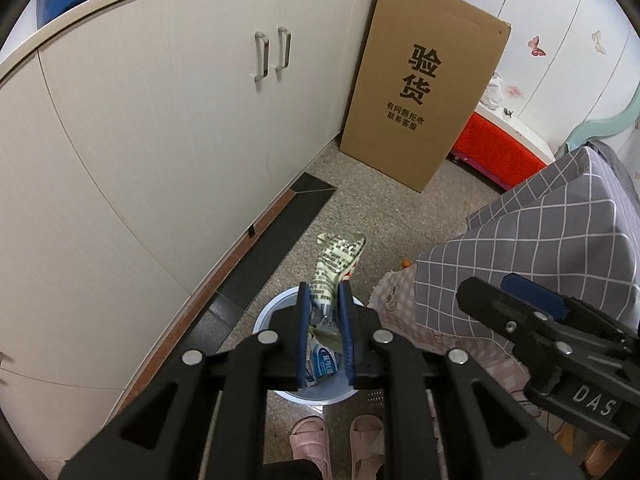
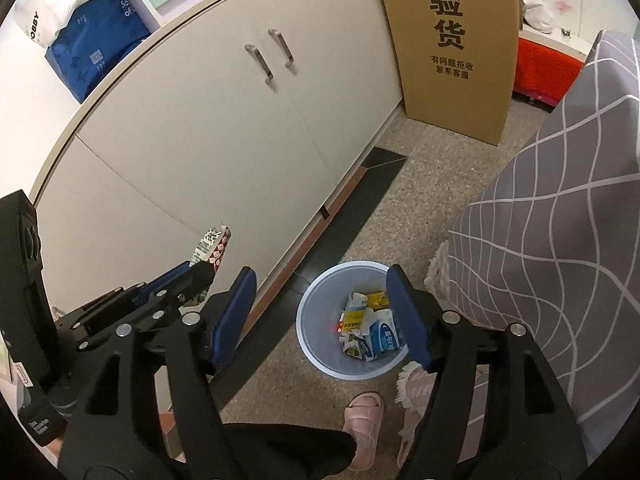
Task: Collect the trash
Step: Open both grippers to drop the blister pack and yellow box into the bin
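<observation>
My left gripper (image 1: 324, 292) is shut on a crumpled printed wrapper (image 1: 340, 256), whose end sticks up past the blue pads. It hangs over a pale round bin (image 1: 264, 316) on the floor. In the right wrist view my right gripper (image 2: 320, 276) stands open with nothing between its pads. The bin (image 2: 316, 320) lies below it and holds several crumpled packets (image 2: 368, 328). At the left of that view is the left gripper (image 2: 192, 276) with the wrapper (image 2: 214, 246). The right gripper (image 1: 520, 308) shows at the right of the left wrist view.
A white cabinet (image 1: 160, 140) runs along the left, with a dark floor strip at its base. A tall cardboard box (image 1: 424, 92) leans at its far end. A grey checked cloth (image 2: 560, 240) hangs close on the right. A person's feet in pink slippers (image 2: 364, 420) stand by the bin.
</observation>
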Demonstrator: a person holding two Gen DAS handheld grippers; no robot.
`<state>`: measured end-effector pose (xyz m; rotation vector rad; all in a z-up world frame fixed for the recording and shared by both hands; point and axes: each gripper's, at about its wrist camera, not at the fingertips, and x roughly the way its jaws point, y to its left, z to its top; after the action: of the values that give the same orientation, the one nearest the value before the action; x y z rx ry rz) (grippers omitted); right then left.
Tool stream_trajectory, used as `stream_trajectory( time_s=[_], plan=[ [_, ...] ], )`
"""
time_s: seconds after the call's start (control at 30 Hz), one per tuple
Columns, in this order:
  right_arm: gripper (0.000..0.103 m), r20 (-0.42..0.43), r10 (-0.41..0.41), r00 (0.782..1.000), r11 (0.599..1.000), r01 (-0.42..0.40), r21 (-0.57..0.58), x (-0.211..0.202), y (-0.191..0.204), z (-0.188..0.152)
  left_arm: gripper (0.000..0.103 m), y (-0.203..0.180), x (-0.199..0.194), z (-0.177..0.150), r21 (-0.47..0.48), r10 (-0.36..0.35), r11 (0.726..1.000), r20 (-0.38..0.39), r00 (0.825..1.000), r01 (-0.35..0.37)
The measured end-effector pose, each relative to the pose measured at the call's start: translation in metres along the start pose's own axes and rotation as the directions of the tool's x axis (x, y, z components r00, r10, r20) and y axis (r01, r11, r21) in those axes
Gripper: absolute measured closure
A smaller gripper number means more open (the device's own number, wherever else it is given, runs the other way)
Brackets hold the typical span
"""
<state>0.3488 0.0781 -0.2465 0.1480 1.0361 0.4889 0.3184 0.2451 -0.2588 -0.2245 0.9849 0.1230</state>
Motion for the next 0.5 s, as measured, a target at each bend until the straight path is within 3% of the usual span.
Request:
stream_trajectory(
  time_s=[0.5],
  plan=[
    [0.033,0.013,-0.015,1.000,1.000,0.015,0.012,-0.0024,-0.0012,-0.0003,0.088,-0.0047,0.0069,0.0036,0.016,-0.001,1.000,-0.017,1.000,0.001]
  ],
)
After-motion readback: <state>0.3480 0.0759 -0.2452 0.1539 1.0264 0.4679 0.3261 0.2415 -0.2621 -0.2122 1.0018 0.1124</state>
